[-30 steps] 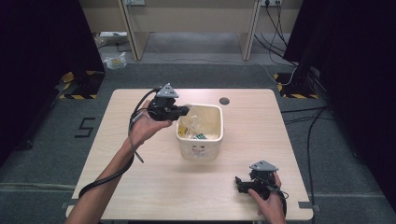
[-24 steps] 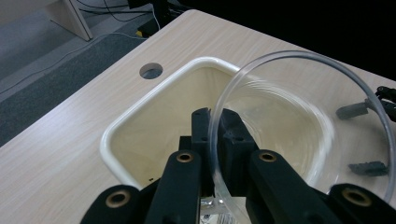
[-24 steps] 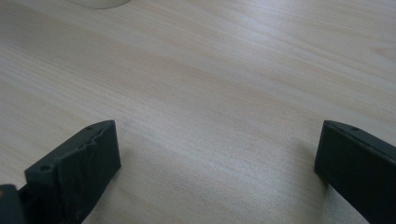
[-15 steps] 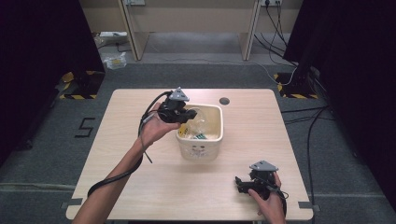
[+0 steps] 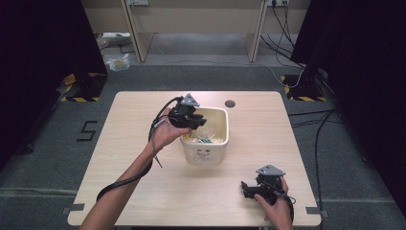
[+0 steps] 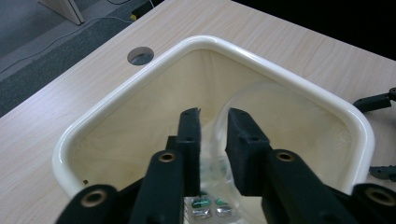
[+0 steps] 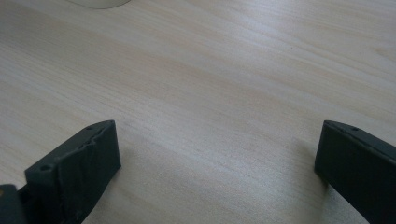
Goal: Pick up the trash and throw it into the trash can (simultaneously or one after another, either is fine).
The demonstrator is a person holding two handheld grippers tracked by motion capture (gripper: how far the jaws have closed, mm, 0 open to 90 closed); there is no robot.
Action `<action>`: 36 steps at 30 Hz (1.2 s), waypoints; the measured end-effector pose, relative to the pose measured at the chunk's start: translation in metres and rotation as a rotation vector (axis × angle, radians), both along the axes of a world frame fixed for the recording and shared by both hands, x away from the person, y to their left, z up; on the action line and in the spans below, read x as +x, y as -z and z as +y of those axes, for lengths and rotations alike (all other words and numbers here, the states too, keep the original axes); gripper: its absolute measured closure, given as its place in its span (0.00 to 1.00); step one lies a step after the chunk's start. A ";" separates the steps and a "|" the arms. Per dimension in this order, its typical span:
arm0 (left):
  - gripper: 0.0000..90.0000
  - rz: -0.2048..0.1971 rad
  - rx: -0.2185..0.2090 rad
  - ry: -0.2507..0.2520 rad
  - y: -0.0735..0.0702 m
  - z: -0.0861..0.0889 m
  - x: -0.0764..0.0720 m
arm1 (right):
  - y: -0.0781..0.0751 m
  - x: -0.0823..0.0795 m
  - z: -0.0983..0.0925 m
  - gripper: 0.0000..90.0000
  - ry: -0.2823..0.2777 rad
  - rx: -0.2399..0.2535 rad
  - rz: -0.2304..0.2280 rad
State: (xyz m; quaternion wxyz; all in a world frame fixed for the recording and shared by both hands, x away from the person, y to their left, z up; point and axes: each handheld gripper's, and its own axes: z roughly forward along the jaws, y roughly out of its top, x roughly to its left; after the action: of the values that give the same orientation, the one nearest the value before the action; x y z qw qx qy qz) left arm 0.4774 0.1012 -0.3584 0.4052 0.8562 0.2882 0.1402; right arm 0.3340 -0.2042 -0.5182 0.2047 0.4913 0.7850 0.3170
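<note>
A cream plastic bin (image 5: 225, 125) stands at the middle of the wooden table (image 5: 134, 120). My left gripper (image 5: 200, 123) hangs over its left rim, pointing down into it. In the left gripper view the jaws (image 6: 213, 116) have just been opening and stand a little apart. A crumpled clear plastic wrapper (image 6: 261, 100) lies loose between and beyond them inside the bin (image 6: 261, 58); the pads do not press on it. Small green and silver packets (image 6: 205, 205) lie on the bin's floor. My right gripper (image 5: 246, 188) rests open near the front right edge, with bare table between its jaws (image 7: 217, 135).
A round cable hole (image 5: 230, 103) sits in the table behind the bin. The left gripper's cable (image 5: 119, 179) trails along the forearm toward the front edge. Wooden desk legs and cables stand on the grey floor beyond the table.
My left gripper has moved right and down over the bin's rim. Its jaws have parted, and the yellowish-clear thing it held now lies in the bin. The right gripper has not moved.
</note>
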 end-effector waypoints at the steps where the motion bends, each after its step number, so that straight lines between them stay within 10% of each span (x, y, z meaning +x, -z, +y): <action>1: 0.70 0.000 -0.006 -0.004 0.000 0.000 0.000 | 0.000 0.000 0.000 0.00 0.002 0.001 0.001; 17: 0.34 0.026 -0.108 -0.043 -0.015 0.018 -0.012 | 0.000 0.000 0.000 0.00 0.002 0.003 0.003; 36: 0.24 0.018 -0.179 -0.063 -0.017 0.062 -0.035 | 0.000 0.000 0.000 0.00 0.000 -0.002 0.000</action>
State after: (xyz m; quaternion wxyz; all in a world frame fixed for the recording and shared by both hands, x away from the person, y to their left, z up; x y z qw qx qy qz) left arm 0.4427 0.1629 -0.3413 0.4731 0.8083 0.3298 0.1190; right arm 0.3340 -0.2043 -0.5182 0.2052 0.4909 0.7854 0.3164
